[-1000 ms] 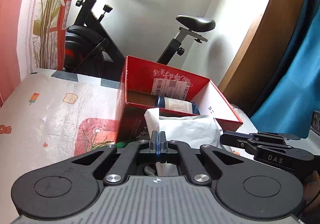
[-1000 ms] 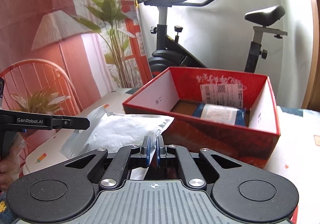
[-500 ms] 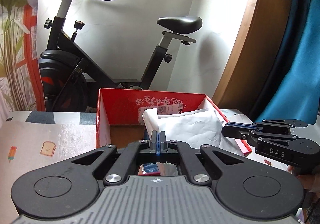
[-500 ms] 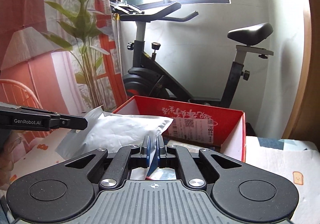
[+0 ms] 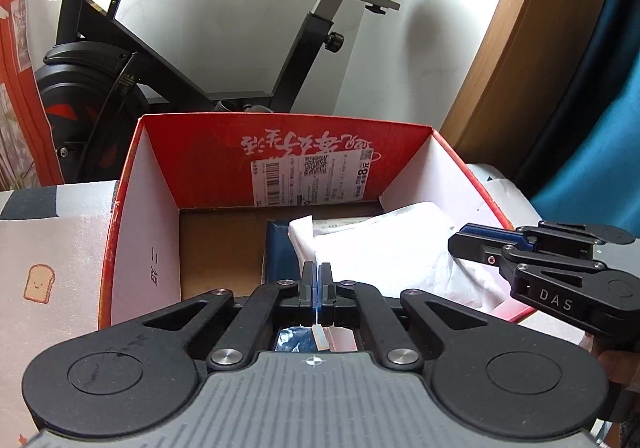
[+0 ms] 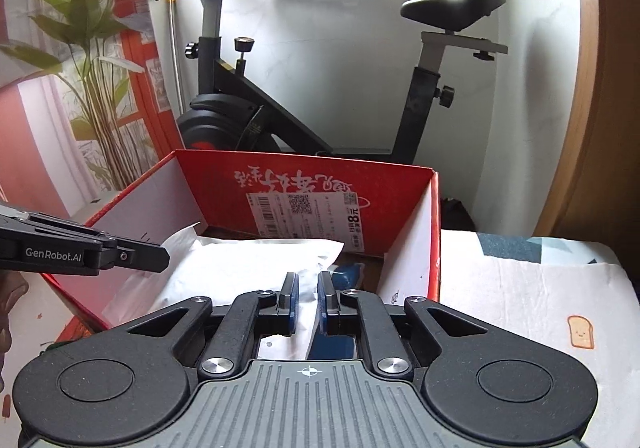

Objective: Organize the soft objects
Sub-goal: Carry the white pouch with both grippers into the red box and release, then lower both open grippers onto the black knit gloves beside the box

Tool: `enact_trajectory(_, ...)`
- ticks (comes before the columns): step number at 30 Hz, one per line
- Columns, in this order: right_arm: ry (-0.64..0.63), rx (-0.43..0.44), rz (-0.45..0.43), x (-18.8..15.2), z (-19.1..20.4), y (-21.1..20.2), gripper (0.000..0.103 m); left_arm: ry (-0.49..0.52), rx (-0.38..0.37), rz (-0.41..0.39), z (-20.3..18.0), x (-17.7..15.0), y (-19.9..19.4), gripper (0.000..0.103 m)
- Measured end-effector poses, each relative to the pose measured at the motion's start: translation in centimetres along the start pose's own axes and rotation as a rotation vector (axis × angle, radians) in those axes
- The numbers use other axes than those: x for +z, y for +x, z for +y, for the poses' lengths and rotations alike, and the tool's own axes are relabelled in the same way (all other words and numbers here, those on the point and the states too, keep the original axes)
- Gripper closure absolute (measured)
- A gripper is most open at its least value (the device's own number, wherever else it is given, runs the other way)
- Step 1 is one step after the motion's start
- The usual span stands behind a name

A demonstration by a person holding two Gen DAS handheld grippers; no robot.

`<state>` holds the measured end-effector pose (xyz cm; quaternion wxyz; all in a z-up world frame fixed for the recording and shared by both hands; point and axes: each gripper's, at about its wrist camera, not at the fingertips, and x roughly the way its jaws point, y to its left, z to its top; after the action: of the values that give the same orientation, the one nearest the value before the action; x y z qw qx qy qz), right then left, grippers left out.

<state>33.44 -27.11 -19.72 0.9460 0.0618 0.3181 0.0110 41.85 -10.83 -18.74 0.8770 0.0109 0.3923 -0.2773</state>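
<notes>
A soft white plastic package (image 5: 384,248) lies inside the open red cardboard box (image 5: 144,184), on top of a dark blue package (image 5: 280,244). My left gripper (image 5: 317,280) is shut on the near edge of the white package, just over the box's front wall. My right gripper (image 6: 307,288) has its jaws slightly apart over the same white package (image 6: 248,264) in the box (image 6: 432,216); it no longer pinches it. Each gripper shows from the side in the other view: the right gripper (image 5: 480,244) and the left gripper (image 6: 136,254).
The box stands on a bed with a white cartoon-print sheet (image 6: 520,288). A black exercise bike (image 6: 248,116) stands right behind the box against the white wall. A plant-print curtain (image 6: 80,68) hangs at the left, a wooden frame (image 5: 520,48) at the right.
Both grippers carried the white package up over the box rim and lowered it inside onto the blue package. The right gripper's jaws have opened a little and released it.
</notes>
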Motion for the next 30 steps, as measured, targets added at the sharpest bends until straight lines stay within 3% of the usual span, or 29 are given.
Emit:
enact_trajectory(7,0.001,-0.014,-0.029,0.2,0.2,-1.1,0.084,0.047,-0.03,0.008,-0.2,-0.2,-0.3,0.101)
enact_trajectory(10,0.016,-0.017,-0.06,0.4,0.4,-2.3,0.076,0.072,-0.017,-0.015,-0.7,0.0,-1.3,0.095)
enact_trajectory(11,0.021,-0.018,-0.072,0.4,0.5,-2.7,0.068,0.078,-0.012,-0.022,-0.7,-0.1,-1.6,0.091)
enact_trajectory(12,0.028,-0.019,-0.089,0.4,0.5,-3.3,0.057,0.088,-0.005,-0.032,-0.9,0.0,-2.1,0.078)
enact_trajectory(13,0.036,-0.018,-0.105,0.4,0.6,-3.9,0.052,0.098,0.004,-0.044,-1.0,-0.1,-2.6,0.056)
enact_trajectory(15,0.057,-0.011,-0.133,0.3,0.5,-5.0,0.038,0.108,0.014,-0.082,-1.0,-0.3,-3.9,0.031)
enact_trajectory(19,0.097,0.005,-0.163,-0.2,0.5,-6.8,0.015,0.111,0.024,-0.141,-0.9,-0.9,-6.5,0.006)
enact_trajectory(21,0.11,0.011,-0.18,-0.6,0.8,-7.6,0.0,0.109,0.025,-0.16,-0.9,-1.5,-7.8,0.004)
enact_trajectory(30,0.11,0.022,-0.183,-3.1,2.4,-10.0,0.0,0.058,0.055,-0.138,0.4,-5.3,-10.9,0.0)
